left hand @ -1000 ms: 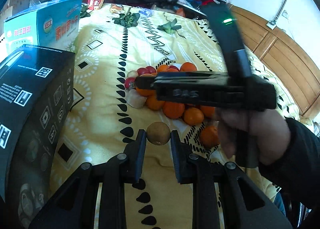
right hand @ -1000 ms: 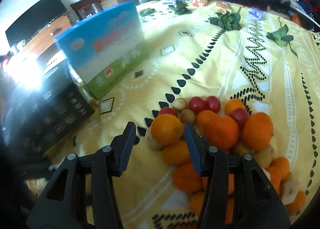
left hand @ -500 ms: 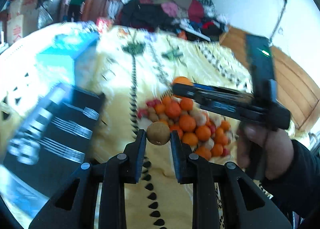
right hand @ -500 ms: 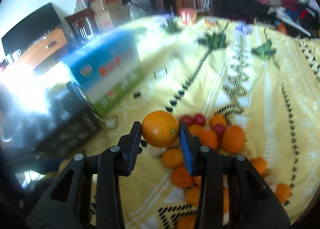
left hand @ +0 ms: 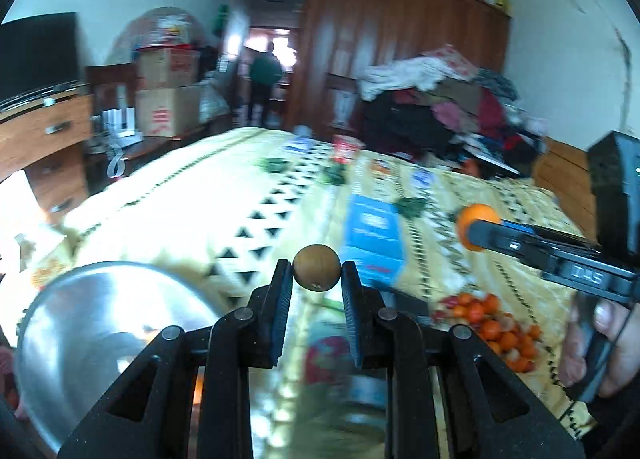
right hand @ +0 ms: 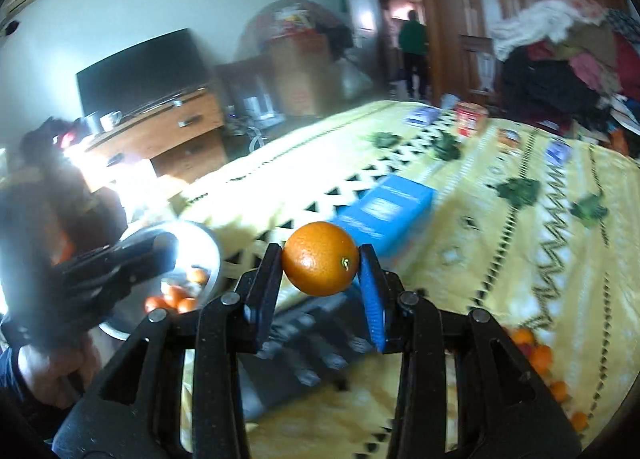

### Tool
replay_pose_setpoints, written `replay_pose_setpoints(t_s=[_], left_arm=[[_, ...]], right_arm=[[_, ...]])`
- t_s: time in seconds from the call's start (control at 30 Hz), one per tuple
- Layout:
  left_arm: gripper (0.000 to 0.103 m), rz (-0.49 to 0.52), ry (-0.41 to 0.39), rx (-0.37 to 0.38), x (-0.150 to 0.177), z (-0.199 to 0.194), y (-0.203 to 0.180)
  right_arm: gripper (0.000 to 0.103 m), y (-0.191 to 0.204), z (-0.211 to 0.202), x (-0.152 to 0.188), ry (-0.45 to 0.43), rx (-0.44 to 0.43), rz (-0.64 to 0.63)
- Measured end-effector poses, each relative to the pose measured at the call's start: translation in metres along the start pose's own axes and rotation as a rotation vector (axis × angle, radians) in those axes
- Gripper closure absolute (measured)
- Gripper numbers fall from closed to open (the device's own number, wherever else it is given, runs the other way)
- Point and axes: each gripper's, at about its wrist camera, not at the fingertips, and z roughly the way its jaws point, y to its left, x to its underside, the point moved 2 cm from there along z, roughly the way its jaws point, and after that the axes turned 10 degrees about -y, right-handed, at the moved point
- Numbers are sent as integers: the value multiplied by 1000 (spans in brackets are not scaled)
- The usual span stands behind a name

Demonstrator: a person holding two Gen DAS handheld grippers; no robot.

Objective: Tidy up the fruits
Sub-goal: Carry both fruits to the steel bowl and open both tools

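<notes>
My left gripper [left hand: 316,273] is shut on a small round brown fruit [left hand: 317,267], held high above the bed. My right gripper [right hand: 320,259] is shut on an orange [right hand: 320,257], also lifted; the orange shows in the left wrist view [left hand: 474,221] too. The pile of oranges and red fruits [left hand: 492,321] lies on the yellow bedspread far below at right. A steel bowl [left hand: 84,335] sits at lower left; in the right wrist view the bowl [right hand: 208,255] holds a few oranges [right hand: 176,297].
A blue box [right hand: 386,211] and a black box [right hand: 304,359] lie on the patterned bedspread [left hand: 192,203]. Green leafy items [right hand: 520,191] lie further back. A wooden dresser [right hand: 168,135] stands left, a clothes heap [left hand: 436,107] behind.
Both grippers rose and swung left away from the fruit pile, each carrying its fruit. The steel bowl has come into view at lower left.
</notes>
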Motion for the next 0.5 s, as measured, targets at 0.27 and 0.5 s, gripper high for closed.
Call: replay_pose_setpoints(t_s=[0.27, 0.5], left_arm=[[79, -56, 41, -208, 16, -20, 100], [79, -95, 100, -271, 39, -23, 140]], right_arm=[[64, 101, 55, 5, 75, -168, -55], [64, 153, 93, 30, 184, -245, -67]])
